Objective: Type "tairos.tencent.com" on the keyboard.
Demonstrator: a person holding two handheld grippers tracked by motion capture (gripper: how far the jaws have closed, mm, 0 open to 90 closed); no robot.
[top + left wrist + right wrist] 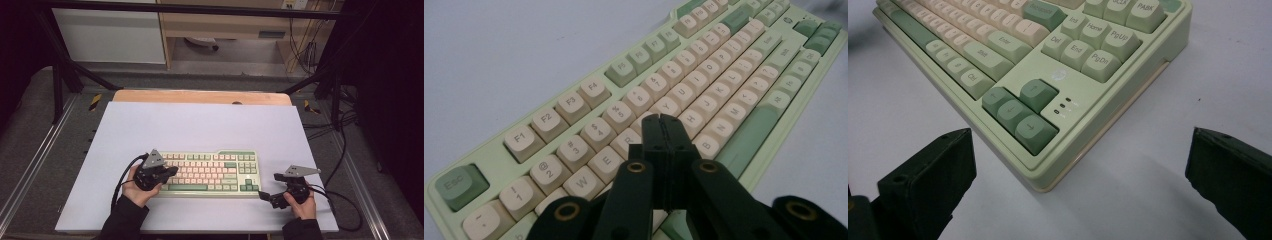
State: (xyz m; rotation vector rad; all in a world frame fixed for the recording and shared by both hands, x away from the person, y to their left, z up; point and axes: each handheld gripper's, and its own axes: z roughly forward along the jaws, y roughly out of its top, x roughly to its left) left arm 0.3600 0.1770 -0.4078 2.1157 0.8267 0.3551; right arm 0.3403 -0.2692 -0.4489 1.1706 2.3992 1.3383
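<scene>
While my left gripper hovers with its jaws pressed together into one blunt tip over the letter rows, roughly above the T and G keys, I have the keyboard lying flat near the front edge of the worktop, about midway along it. My right gripper sits just off the keyboard's near right corner, jaws spread wide and holding nothing, with that corner and the arrow keys between them in the right gripper view.

My main worry is the left tip: it looks wider than one keycap, so I judge a push down could catch two keys at once, or land on a gap and skid. I cannot tell whether it already touches a cap.

The second risk is the keyboard sliding. If I press at a slant, the smooth worktop may let it creep toward the right gripper, whose open jaws do not brace it. Closing them on the corner carelessly could twist the keyboard or press an arrow key.
</scene>
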